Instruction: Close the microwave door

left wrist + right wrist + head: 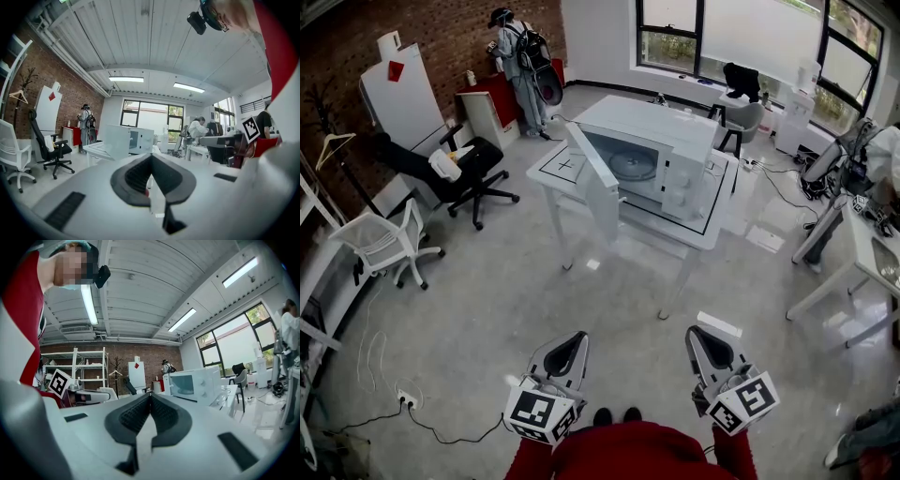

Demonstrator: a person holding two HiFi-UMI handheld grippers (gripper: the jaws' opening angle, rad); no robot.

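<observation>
A white microwave (661,159) stands on a white table (717,230) in the middle of the room, some way ahead of me. Its door (598,183) hangs open toward the left, showing the turntable inside. My left gripper (569,347) and right gripper (703,345) are held low near my body, far from the microwave, both shut with nothing between the jaws. In the left gripper view the microwave (140,140) appears past the left gripper (151,157) with the door (116,139) edge-on. The right gripper (150,398) has the microwave (193,383) to its right.
A black office chair (459,173) and a white chair (382,242) stand at the left. A person with a backpack (520,61) stands at the far wall. Desks (872,253) and another person are at the right. A cable and socket (408,401) lie on the floor.
</observation>
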